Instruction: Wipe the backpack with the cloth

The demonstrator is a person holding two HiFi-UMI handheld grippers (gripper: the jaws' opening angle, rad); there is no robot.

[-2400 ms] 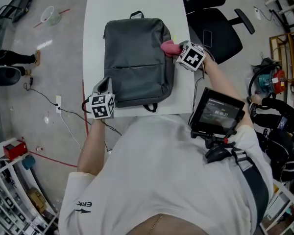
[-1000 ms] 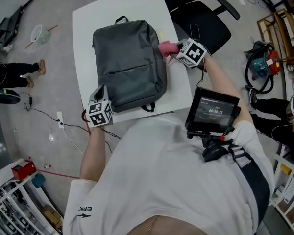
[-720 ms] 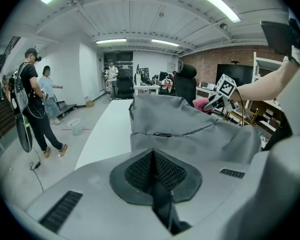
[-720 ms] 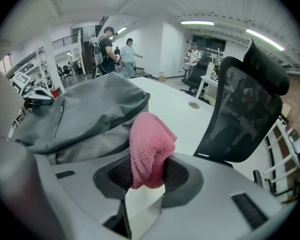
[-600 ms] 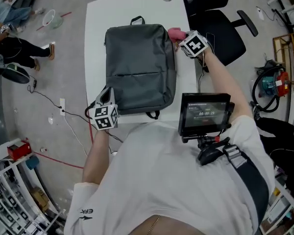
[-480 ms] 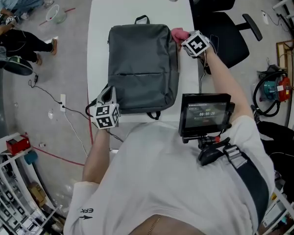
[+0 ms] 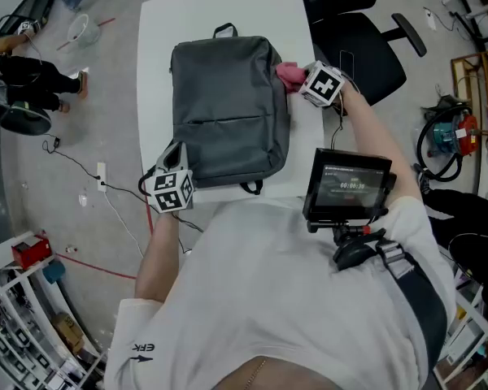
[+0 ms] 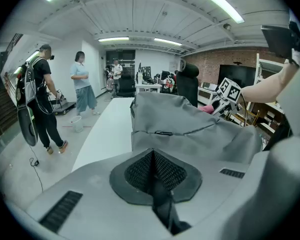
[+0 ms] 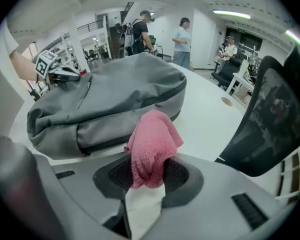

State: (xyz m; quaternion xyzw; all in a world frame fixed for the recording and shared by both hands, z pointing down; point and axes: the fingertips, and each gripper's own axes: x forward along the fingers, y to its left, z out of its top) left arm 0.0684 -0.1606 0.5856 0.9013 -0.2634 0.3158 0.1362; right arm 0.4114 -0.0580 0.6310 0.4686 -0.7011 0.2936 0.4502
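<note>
While the right claw pinches the pink cloth with the grey backpack just ahead of it, the left claw is pressed together, empty, the backpack's corner just ahead; white tabletop beneath.

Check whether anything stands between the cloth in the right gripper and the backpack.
Nothing visible does. The right gripper, shut on the pink cloth, sits right beside the backpack, with only bare white table around them.

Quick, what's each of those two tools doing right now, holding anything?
Left tool: closed, empty.
Right tool: closed on the cloth.
</note>
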